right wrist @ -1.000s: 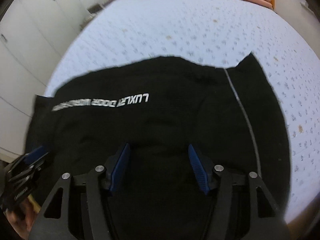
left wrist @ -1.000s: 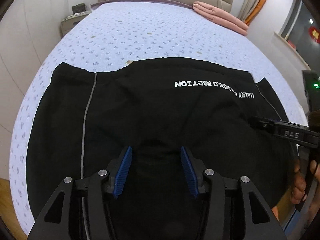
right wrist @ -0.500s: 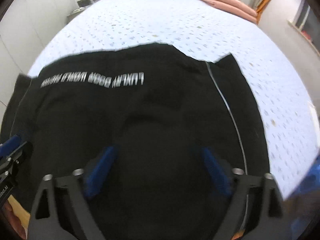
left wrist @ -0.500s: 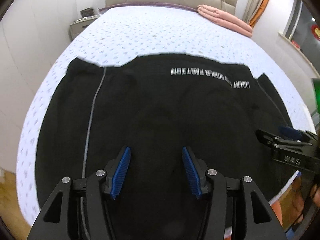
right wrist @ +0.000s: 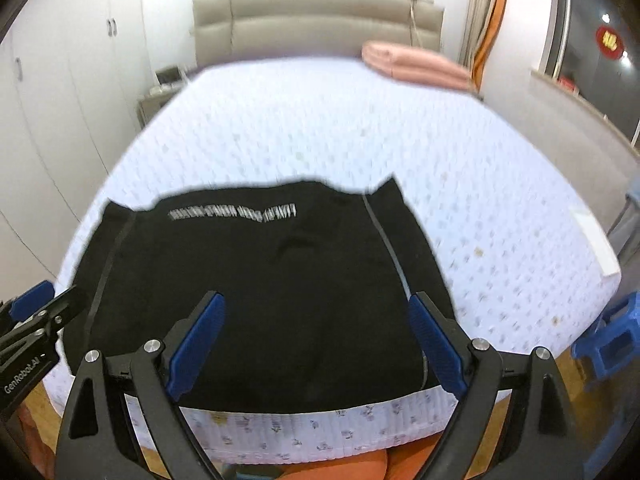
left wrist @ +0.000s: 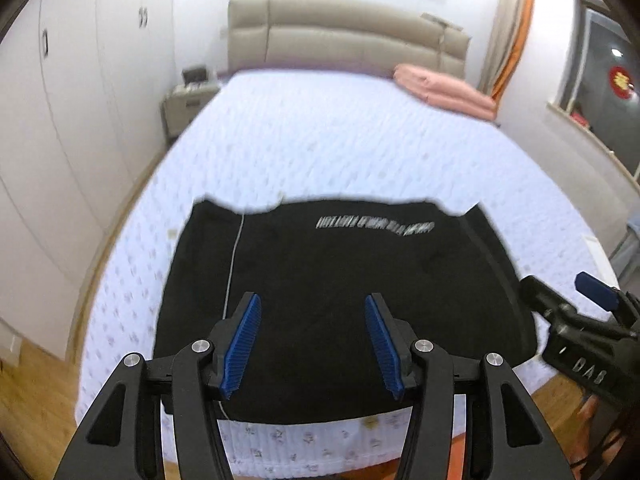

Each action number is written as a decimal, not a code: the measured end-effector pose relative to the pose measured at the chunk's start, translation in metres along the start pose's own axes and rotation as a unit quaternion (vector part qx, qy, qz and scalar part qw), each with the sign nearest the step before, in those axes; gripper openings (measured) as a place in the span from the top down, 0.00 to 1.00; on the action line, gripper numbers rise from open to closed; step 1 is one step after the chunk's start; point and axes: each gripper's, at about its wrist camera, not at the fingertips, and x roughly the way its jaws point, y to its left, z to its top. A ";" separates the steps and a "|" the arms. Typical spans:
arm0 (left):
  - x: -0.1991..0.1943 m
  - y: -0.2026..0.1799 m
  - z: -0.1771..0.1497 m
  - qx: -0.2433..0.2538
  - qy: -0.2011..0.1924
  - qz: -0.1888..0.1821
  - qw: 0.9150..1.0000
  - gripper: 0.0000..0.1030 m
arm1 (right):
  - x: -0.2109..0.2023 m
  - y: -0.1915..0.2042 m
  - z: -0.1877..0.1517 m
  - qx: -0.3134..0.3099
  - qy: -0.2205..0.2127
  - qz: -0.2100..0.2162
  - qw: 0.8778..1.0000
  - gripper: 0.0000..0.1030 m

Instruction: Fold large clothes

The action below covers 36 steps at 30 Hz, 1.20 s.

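My left gripper [left wrist: 312, 344] hangs w/ jaws spread wide, nothing btwn the blue pads [left wrist: 242, 346], held clear above the near edge of the bed [left wrist: 340, 140]. Right gripper [right wrist: 316, 346] same deal: jaws wide apart, empty, also off the fabric; from the left cam I see it at far right [left wrist: 576, 332], and the left one pokes in at the right cam's left edge [right wrist: 32, 320]. Below both lies the black garment [left wrist: 340, 292], spread flat on the near end of the bed, lower hem right at the mattress edge, white lettering [right wrist: 232, 213] across its far part (blurred, can't read), thin pale stripes down each side. Further out: folded pink blanket [left wrist: 444, 90] near the beige headboard [left wrist: 344, 36], nightstand [left wrist: 188, 100] at left, blue stool [right wrist: 612, 344] on the wood floor at right.
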 end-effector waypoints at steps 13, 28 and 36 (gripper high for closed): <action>-0.074 -0.031 0.011 0.044 -0.064 0.040 0.996 0.45 | -0.077 -0.007 0.008 0.014 -0.053 -0.011 0.998 0.09; -0.097 -0.032 0.004 0.041 -0.071 0.040 0.996 0.45 | -0.102 -0.016 -0.002 0.035 -0.060 -0.009 0.998 0.09; -0.110 -0.029 -0.001 0.041 -0.081 0.030 0.995 0.45 | -0.122 -0.012 -0.007 0.033 -0.072 -0.018 0.997 0.09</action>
